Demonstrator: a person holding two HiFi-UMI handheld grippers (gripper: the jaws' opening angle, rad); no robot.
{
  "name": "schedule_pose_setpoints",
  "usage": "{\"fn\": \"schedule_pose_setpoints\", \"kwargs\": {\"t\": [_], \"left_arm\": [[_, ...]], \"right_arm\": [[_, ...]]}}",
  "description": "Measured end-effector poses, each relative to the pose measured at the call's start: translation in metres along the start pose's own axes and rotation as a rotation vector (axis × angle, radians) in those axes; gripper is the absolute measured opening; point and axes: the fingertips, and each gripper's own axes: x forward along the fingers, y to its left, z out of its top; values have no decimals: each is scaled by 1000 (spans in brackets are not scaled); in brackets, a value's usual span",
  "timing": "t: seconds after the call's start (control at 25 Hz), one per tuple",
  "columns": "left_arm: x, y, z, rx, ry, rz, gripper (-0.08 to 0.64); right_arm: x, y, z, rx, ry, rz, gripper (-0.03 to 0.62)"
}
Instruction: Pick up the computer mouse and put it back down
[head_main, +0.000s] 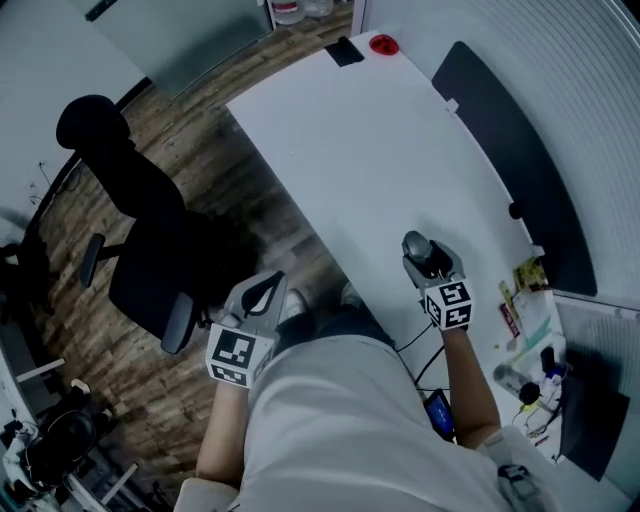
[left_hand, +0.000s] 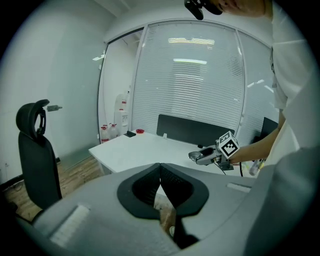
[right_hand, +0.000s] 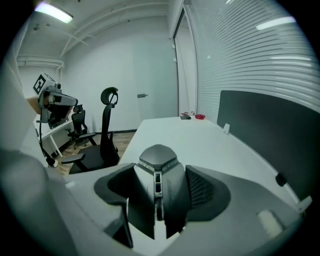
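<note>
Mouse clamped btwn right gripper jaws, plain only in its view.

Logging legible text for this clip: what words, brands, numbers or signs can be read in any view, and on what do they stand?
No text can be read in any view.
Both marker cubes: black-and-white square patterns only, no letters.
Colourful packets at the head view's right: printed, but too small to read.
Computer mouse: no logo or lettering visible.
Bottles by the far wall: labels too blurred to read.
</note>
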Motion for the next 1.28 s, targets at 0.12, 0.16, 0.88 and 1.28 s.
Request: {"fn": "schedule_pose_setpoints", "kwargs": {"t": [0.12, 0.16, 0.88, 1.28], "left_arm": [[-9, 6, -9, -19, 15, 45, 9], [-12, 7, -11, -27, 15, 57, 9], [-43, 21, -25, -102, 4, 192, 9], [-48, 24, -32, -120, 7, 217, 9]], "right_arm": [[16, -3, -15, -14, 33, 13, 310], [20, -4, -20, -18, 44, 15, 310], [72, -14, -63, -50, 157, 23, 311], [84, -11, -74, -52, 187, 34, 313]]}}
